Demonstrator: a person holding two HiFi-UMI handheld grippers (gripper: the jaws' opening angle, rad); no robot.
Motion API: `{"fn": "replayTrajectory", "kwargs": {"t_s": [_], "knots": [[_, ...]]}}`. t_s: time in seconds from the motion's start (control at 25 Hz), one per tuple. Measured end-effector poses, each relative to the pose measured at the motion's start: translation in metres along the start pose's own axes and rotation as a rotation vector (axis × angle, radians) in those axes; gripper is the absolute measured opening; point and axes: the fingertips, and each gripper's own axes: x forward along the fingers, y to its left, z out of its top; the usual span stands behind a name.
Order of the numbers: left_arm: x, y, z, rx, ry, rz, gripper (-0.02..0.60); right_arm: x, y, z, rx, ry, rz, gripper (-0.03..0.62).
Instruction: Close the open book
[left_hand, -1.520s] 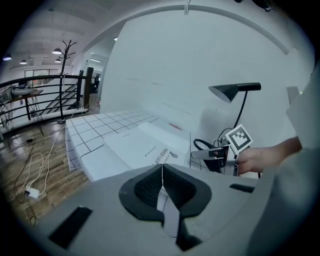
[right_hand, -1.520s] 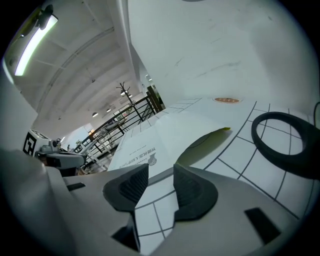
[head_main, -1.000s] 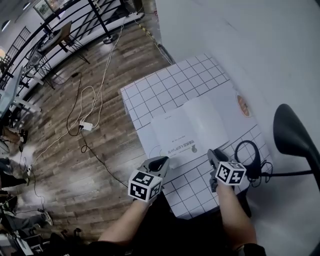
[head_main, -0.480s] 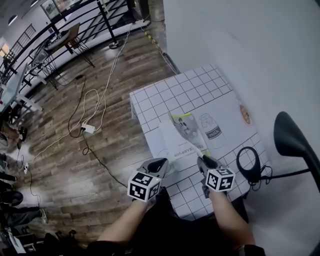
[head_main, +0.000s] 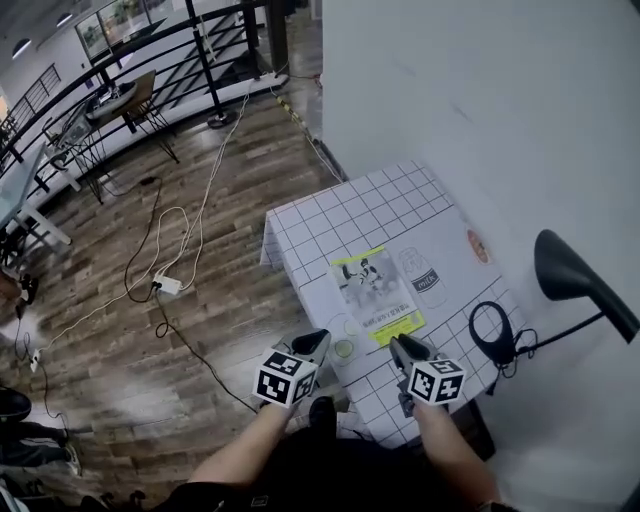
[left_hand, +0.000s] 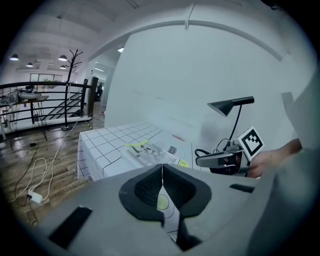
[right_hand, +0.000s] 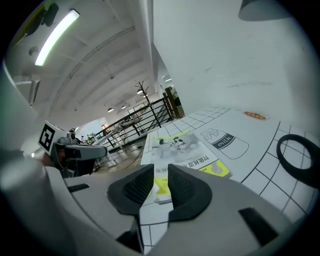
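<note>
- Two grippers hover, empty, near the table (head_main: 330, 215) edge.
- left gripper (head_main: 312, 343) jaws: pressed together.
- right gripper (head_main: 398, 347) jaws: opening, narrowly apart.
- book (head_main: 375, 292) lies closed, flat on the table, just ahead.

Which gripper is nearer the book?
Right. The right gripper, jaws opening and empty, is just short of the near edge of the book; the left gripper sits farther off, beyond its near-left corner.
</note>
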Motion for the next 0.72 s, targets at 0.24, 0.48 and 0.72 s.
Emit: {"fn": "replayTrajectory", "kwargs": {"t_s": [0.24,0.48,0.72], "knots": [[-0.019,-0.002,0.021,0.037,-0.036,-0.04,0.012,-0.032,0.015,0.019,0.025,-0.096,-0.037,0.072],[-0.034,-0.03,0.047,0.08,-0.082,-0.061,0.012,-0.078,0.02,0.05,0.034,-0.209,-0.02,0.072],[-0.041,-0.058,0.07,0.116,-0.125,-0.021,0.012,-0.121,0.018,0.071,0.023,-0.301,0.048,0.038]]}}
